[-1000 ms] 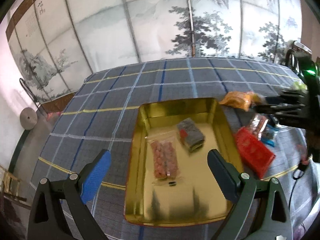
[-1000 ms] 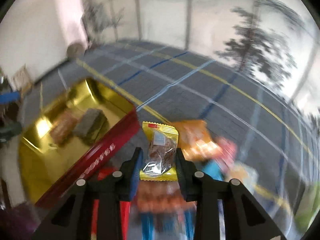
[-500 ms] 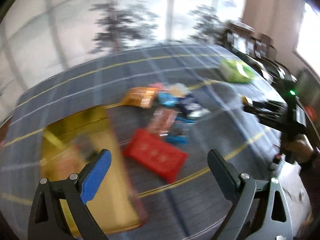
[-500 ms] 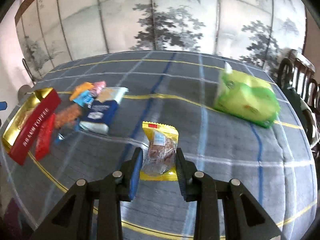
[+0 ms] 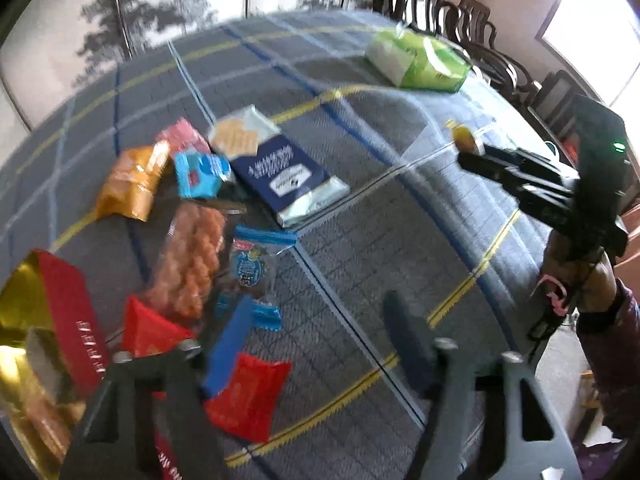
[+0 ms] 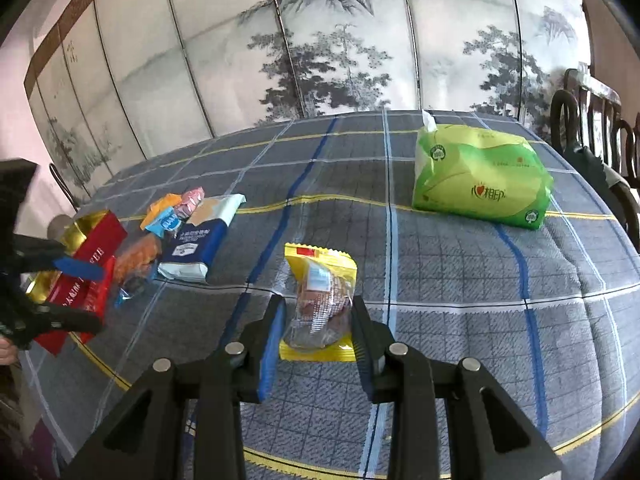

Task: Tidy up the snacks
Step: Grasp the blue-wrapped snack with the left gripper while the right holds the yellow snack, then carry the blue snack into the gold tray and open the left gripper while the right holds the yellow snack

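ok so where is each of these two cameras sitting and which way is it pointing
Left wrist: rides the left gripper, aimed steeply down at the snack pile and red tin; a hand with the other gripper shows at right.
Right wrist: rides the right gripper, facing across the table to the screen, shut on a yellow snack packet.
Shared: navy packet, green tissue pack, tin.

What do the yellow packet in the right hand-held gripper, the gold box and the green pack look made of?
Yellow packet: glossy plastic film with a clear window, crinkled and catching glare. Gold box: probably metal tin, mirror-bright gold inside, red outside. Green pack: soft printed plastic wrap, smooth with a light sheen; white tissue seems to poke from its top.
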A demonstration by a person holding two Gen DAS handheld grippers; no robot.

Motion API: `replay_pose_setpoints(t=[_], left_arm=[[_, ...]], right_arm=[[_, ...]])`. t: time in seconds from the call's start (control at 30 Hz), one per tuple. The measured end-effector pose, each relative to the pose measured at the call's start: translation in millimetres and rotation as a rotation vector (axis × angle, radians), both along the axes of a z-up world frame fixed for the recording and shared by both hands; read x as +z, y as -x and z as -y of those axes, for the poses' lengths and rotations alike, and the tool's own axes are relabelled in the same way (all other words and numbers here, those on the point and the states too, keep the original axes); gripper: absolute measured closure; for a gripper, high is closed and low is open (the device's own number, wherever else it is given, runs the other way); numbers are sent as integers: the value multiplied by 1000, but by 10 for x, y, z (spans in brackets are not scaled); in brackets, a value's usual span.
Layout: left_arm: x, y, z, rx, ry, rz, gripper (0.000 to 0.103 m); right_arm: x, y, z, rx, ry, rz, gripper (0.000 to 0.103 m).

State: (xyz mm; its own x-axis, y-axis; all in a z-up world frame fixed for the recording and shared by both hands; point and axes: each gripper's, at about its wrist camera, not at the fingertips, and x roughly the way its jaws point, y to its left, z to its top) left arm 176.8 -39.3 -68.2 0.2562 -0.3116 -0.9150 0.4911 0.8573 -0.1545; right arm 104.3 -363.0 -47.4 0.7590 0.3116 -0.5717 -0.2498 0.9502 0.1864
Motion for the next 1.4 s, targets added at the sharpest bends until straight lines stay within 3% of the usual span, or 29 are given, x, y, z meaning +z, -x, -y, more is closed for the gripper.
replay_pose_setpoints(t=[0.03, 0.3, 0.43, 0.63, 0.7, 0.73, 0.77, 0.83, 0.97, 1.13, 1.23, 1.4], left_arm=[[-47, -28, -23, 6, -4, -20, 57], [-107, -156, -48, 33, -36, -23, 55], [32, -176, -53, 33, -20, 19, 29], [-54, -320, 43, 13, -93, 44, 29], [-61, -352, 101, -6, -96, 45, 31], [-57, -353, 118, -13, -99, 48, 38], [-52, -341, 120, -18, -97, 42, 52], [-69, -336, 140, -31, -92, 18, 61], [-187, -356, 137, -10, -135, 7, 60], [-181, -384, 74, 1, -102, 8, 59], [-174, -337, 151, -16, -152, 51, 78], [-167, -261, 187, 52, -147, 58, 80]], right_arm=[[0, 0, 8, 2, -6, 1, 70], [10, 18, 37, 20, -48, 14, 70], [10, 22, 48, 27, -63, 17, 70], [4, 27, 49, 33, -81, 20, 70], [8, 31, 54, 33, -86, 21, 70], [6, 31, 55, 34, -87, 21, 70], [4, 27, 56, 35, -89, 19, 70], [1, 24, 64, 35, -93, 18, 70], [0, 23, 79, 31, -102, 17, 70], [-1, 15, 80, 31, -105, 15, 70], [-1, 8, 81, 32, -104, 12, 70], [-14, -12, 86, 23, -100, 0, 70]])
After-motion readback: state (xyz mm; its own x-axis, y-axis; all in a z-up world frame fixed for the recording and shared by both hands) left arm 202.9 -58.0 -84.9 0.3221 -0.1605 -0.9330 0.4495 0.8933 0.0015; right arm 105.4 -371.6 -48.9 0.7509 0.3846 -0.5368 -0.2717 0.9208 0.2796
